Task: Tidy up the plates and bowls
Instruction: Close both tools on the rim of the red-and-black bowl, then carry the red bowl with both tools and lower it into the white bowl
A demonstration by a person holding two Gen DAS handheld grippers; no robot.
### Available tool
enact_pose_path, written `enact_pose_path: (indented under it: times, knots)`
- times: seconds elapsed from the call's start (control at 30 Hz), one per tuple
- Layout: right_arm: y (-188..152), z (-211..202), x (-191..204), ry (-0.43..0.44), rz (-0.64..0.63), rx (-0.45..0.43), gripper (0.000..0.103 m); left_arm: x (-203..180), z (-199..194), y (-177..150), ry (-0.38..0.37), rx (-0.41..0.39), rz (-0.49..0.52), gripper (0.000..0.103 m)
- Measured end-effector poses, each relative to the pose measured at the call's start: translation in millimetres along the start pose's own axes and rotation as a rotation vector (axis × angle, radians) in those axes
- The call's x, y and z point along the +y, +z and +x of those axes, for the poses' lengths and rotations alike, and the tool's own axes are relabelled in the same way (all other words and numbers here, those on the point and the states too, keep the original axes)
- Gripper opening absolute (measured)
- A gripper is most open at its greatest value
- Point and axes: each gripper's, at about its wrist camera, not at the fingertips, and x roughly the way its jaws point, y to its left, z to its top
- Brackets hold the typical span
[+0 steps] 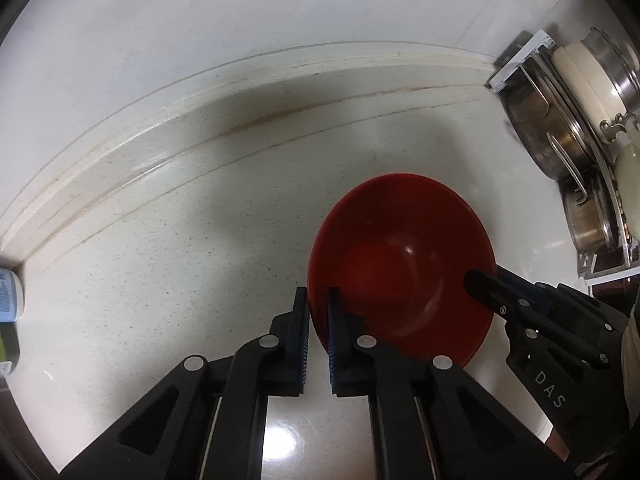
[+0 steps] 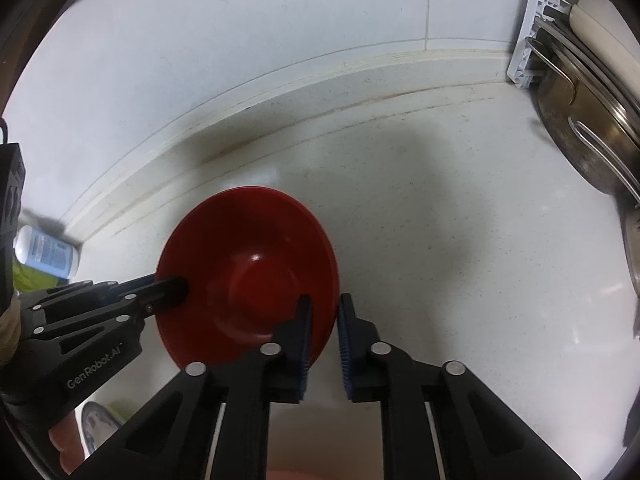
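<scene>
A red bowl [image 1: 400,256] [image 2: 248,264] sits upright on the pale speckled counter [image 1: 180,248]. My left gripper [image 1: 318,300] clamps its near-left rim, one blue pad inside the bowl and one outside. In the right wrist view the left gripper [image 2: 160,280] reaches in from the left onto that rim. My right gripper [image 2: 325,304] is shut on the opposite rim, with the bowl's wall pinched between its pads. In the left wrist view the right gripper [image 1: 494,276] comes in from the right, one finger inside the bowl.
A white dish rack [image 1: 520,60] [image 2: 528,32] at the right holds steel pots [image 1: 552,140] [image 2: 580,140] and cream plates [image 1: 580,72]. A white bottle with a blue label [image 2: 48,252] [image 1: 10,296] stands at the left by the raised back edge of the counter.
</scene>
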Motion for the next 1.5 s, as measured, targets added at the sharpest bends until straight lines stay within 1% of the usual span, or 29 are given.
enact_pose_path:
  times: [0.07,0.33,0.53,0.73,1.03,1.2,1.5]
  knots:
    - [1.1,1.5,-2.2,0.003,0.007,0.0,0.01,-1.5,-0.4,1.3,0.006,-0.003,0.001,0.009]
    - [-0.4,-2.2,-1.4,0.015,0.027,-0.01,0.009,0.5,-9.2,-2.7,0.01,-0.003,-0.032,0.009]
    - [-4.4,-22.1,2.5,0.027,0.026,-0.048,0.01,-5.2,-34.4,-9.1,0.01,-0.044,-0.036,0.009]
    - [-13.7,-49.2,6.7,0.039,0.023,-0.09,0.01,-10.6,-66.0,-24.8,0.009,-0.084,-0.028,0.009]
    - [-45.2,-94.0,6.3,0.017,0.025,-0.163,0.01,-28.8,-105.0,-60.0,-0.008,-0.129,0.003,0.01]
    - [-69.4,-115.6,3.8,0.003,0.035,-0.191,0.01,-38.9,-115.1,-81.8,-0.022,-0.149,0.01,0.01]
    - [-116.6,-136.0,-2.7,-0.03,0.059,-0.22,0.01,-47.7,-121.5,-123.8,-0.05,-0.129,0.034,0.01]
